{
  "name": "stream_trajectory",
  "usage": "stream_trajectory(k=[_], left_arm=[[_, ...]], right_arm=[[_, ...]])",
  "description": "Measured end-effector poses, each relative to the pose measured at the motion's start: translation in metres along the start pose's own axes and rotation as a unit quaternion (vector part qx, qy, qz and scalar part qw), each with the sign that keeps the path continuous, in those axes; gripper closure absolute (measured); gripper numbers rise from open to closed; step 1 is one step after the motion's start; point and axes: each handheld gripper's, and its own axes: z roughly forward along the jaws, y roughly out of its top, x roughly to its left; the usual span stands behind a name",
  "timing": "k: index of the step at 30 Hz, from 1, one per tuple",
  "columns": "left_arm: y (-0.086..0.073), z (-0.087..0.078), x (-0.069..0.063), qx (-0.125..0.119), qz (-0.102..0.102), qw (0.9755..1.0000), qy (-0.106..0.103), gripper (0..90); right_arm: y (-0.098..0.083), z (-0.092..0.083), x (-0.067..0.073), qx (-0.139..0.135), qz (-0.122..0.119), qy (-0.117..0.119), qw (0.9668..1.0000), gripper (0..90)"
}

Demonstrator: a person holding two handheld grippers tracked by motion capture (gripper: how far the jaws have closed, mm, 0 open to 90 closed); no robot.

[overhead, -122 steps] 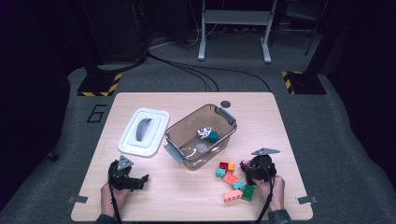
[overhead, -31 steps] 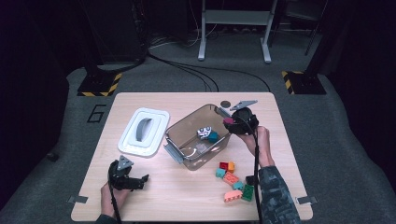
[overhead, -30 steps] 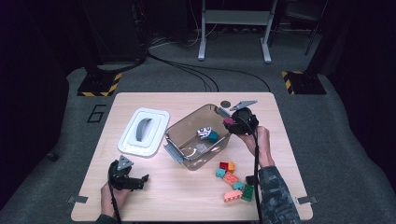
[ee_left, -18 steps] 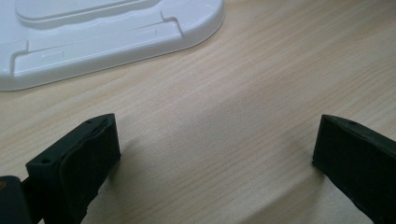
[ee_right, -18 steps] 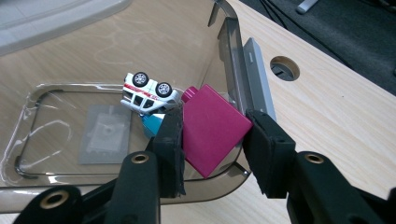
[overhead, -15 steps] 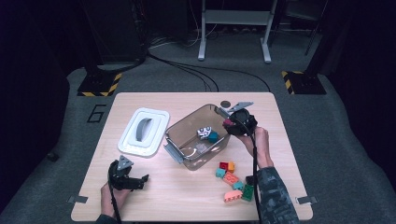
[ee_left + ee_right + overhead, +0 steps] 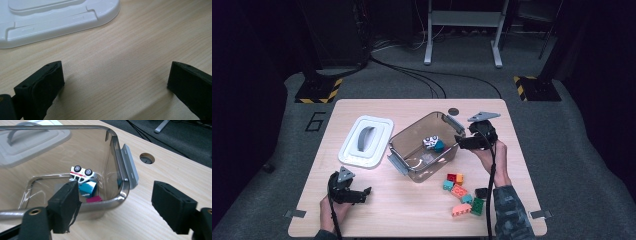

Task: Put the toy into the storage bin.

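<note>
A clear plastic bin (image 7: 412, 170) stands mid-table. Inside it lie an overturned white toy car (image 7: 81, 173), a teal block (image 7: 87, 188) and a magenta block (image 7: 93, 199). My right gripper (image 7: 459, 142) hovers at the bin's right end, its jaws either side of the rim corner (image 7: 117, 197). Those jaws have just been opening and nothing is held between them. My left gripper (image 7: 364, 192) rests open on the bare wood near the front left, below the white lid (image 7: 366, 140); its jaws (image 7: 115, 77) are empty.
Several loose coloured blocks (image 7: 459, 192) lie on the table in front of the bin, by my right forearm. A round cable hole (image 7: 454, 111) sits behind the bin. The table's front edge is close to my left hand.
My right gripper brought a magenta block from the pile to the bin. It has since opened, dropped the block in, and drawn back slightly. My left gripper has stayed put.
</note>
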Motion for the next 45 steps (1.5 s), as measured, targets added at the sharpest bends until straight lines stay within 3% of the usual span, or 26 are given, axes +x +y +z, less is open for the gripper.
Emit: stream_trajectory(k=[11,18,23,33,45], left_arm=[[0.0,0.0,0.0,0.0,0.0,1.0,0.0,0.5],[0.0,0.0,0.0,0.0,0.0,1.0,0.0,0.5],[0.0,0.0,0.0,0.0,0.0,1.0,0.0,0.5],[0.0,0.0,0.0,0.0,0.0,1.0,0.0,0.5],[0.0,0.0,0.0,0.0,0.001,1.0,0.0,0.5]], right_arm=[[-0.036,-0.03,-0.01,-0.012,0.024,0.011,0.9996,15.1],[-0.061,-0.034,-0.017,-0.008,0.046,0.016,0.9988,14.0],[-0.086,-0.028,-0.023,0.01,0.072,0.024,0.9971,13.1],[-0.12,-0.012,-0.014,0.044,0.078,0.038,0.9952,13.7],[-0.118,0.017,0.011,0.067,0.066,0.061,0.9937,15.6]])
